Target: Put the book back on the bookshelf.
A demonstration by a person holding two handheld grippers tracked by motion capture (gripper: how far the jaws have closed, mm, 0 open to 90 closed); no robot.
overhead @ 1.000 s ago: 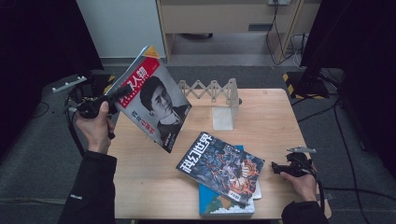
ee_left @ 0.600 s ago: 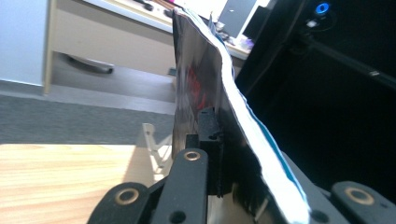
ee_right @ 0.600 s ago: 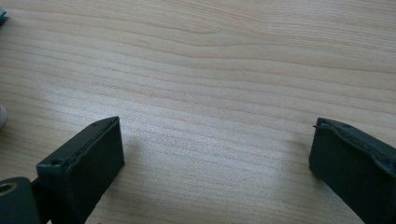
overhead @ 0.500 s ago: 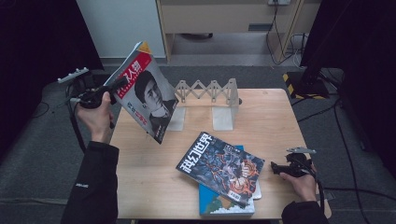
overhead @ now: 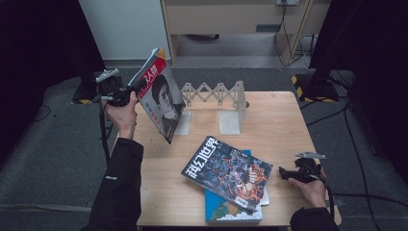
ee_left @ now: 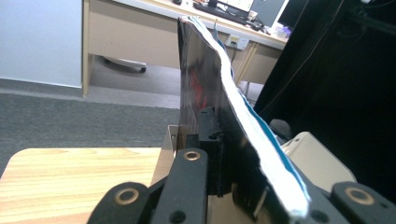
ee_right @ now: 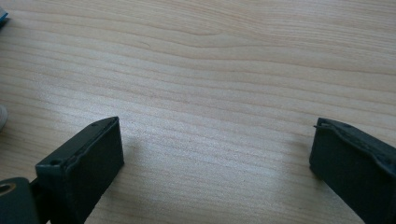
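Glossy magazine edge-on, left gripper clamped

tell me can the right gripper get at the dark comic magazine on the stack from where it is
Probably yes: the right gripper rests open beside the dark comic magazine, bare table between them.

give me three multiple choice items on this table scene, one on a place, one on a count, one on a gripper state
1. Where is the portrait magazine?
A. flat on the table
B. held up in the left gripper
C. on the floor

2. How many books lie stacked at the table's near edge?
A. two
B. five
C. none

3. How does the right gripper stand?
A. shut on a book
B. open above bare wood
C. shut on the rack

Key: 1 B, its jaws clamp the magazine's edge; 2 A, the dark-cover book lies on a blue book; 3 B, its jaws stand apart with nothing between.
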